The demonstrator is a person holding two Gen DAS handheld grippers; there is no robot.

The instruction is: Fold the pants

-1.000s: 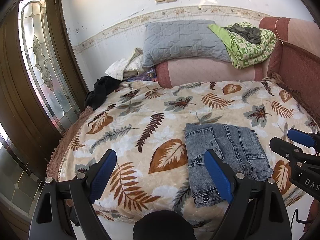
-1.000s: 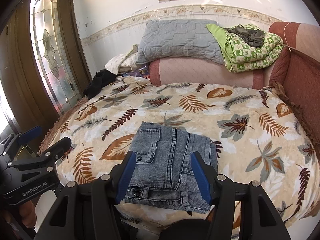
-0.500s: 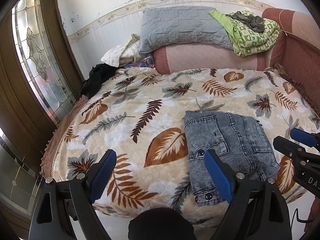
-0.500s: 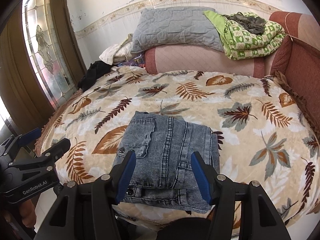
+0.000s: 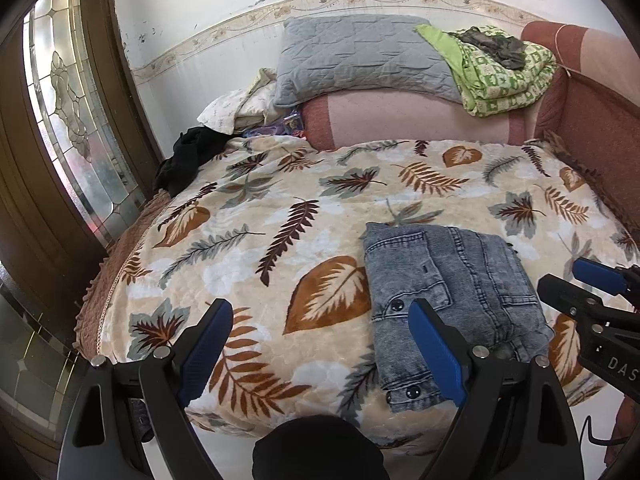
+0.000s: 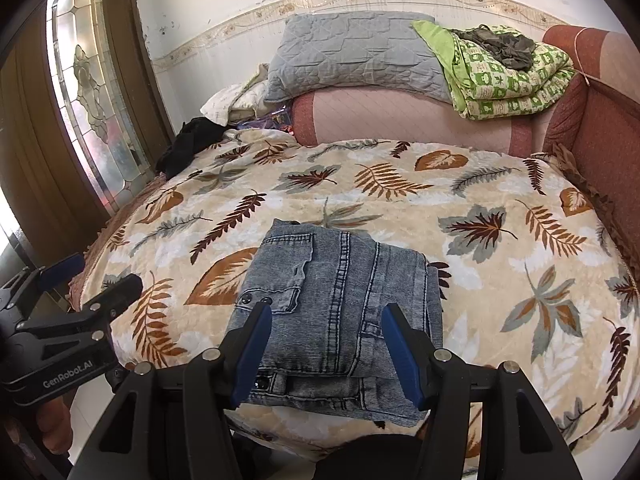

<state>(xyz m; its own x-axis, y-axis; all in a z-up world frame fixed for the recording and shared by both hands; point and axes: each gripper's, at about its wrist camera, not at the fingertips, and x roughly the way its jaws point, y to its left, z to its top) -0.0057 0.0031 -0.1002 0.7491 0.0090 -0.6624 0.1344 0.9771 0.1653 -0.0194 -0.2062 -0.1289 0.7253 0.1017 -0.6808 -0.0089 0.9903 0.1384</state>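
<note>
Both grippers, left gripper (image 5: 320,344) and right gripper (image 6: 326,346), have pulled back, jaws spread and empty, pants (image 6: 340,304) folded on bed (image 6: 520,280): task looks done.

Folded grey pants (image 6: 340,304) lie on the leaf-print blanket (image 6: 500,248), right gripper (image 6: 327,350) jaws spread above.

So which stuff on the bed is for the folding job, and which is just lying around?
For the job:
- folded grey jeans
- left gripper, open
- right gripper, open

Just lying about:
- grey pillow
- green quilt
- black clothes
- leaf blanket
</note>
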